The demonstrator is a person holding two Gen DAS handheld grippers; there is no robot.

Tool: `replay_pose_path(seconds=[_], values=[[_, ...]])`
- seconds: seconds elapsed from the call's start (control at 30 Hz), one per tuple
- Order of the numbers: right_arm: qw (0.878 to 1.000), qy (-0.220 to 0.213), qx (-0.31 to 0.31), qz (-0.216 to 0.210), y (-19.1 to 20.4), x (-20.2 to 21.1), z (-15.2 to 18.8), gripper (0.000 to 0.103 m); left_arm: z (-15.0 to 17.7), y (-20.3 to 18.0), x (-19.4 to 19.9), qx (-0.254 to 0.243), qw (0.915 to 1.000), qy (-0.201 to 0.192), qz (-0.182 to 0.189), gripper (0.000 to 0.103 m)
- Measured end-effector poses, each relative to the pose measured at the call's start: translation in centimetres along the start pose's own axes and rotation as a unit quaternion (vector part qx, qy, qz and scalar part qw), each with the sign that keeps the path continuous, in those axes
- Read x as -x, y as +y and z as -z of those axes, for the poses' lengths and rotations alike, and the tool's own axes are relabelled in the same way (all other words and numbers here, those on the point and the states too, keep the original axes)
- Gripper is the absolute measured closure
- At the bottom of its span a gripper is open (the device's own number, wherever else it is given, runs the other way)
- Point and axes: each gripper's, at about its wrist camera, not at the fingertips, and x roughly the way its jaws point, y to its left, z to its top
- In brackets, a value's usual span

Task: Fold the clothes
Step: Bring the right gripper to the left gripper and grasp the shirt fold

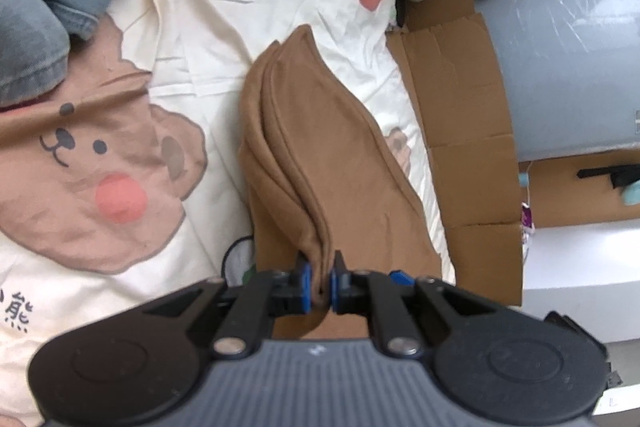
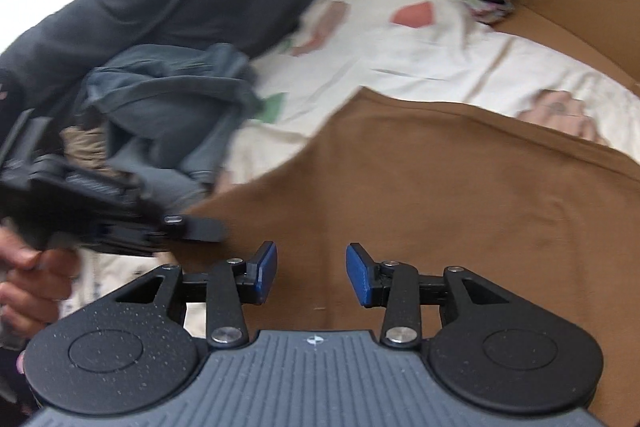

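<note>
Two grippers work one brown garment (image 1: pixel 320 163), and the coming move turns on how that cloth runs away from each of them. The left gripper (image 1: pixel 320 285) is clamped on a stacked edge of the garment, several layers pinched between its blue pads (image 1: pixel 304 283). From that pinch the folded cloth stretches away toward 12 o'clock, slightly toward 11, so its long axis lies nearly along the gripper's own pointing line. It rests on a cream bedsheet (image 1: pixel 192 39) printed with bears, with a cardboard panel (image 1: pixel 456 99) along its 3 o'clock side.

The right gripper (image 2: pixel 311 277) stands with its jaws apart and nothing between them. Below it the garment spreads wide, filling the view from 12 round to 3 o'clock, and its free corner points toward 10 o'clock. The left gripper appears in this view at 9 o'clock, blurred, gripped by a hand (image 2: pixel 28 291). A heap of grey clothes (image 2: pixel 168 99) lies at 11 o'clock.

As I judge it, the right gripper is the free one and nearest the loose spread, so the next grasp falls to it.
</note>
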Motion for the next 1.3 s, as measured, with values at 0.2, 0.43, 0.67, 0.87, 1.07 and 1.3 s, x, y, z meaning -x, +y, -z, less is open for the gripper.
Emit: replay_pose_path(seconds=[0.2,0.43,0.67,0.87,1.07,1.3], values=[[0.998,-0.001,0.054,-0.03,3.5,-0.4,0.9,0.051,-0.3,-1.2,-0.2,-0.003,0.9999,0.008,-0.009,0.094],[0.995,-0.013,0.1,-0.006,5.8,-1.2,1.2,0.046,-0.7,-2.3,-0.1,-0.004,0.9999,0.013,-0.005,0.093],[0.983,-0.041,0.161,0.072,8.6,-2.2,1.2,0.047,-0.8,-2.5,0.0,0.016,0.9997,0.002,0.016,0.094],[0.971,-0.047,0.203,0.116,10.8,-3.7,1.0,0.05,-0.8,-2.2,0.3,0.031,0.9991,0.0,0.028,0.094],[0.96,-0.045,0.23,0.153,12.0,-4.8,1.0,0.085,-0.9,-2.0,0.8,0.036,0.9988,-0.006,0.032,0.095],[0.956,-0.042,0.243,0.16,12.0,-4.9,1.0,0.102,-1.4,-1.6,2.6,0.028,0.9985,0.0,0.048,0.093]])
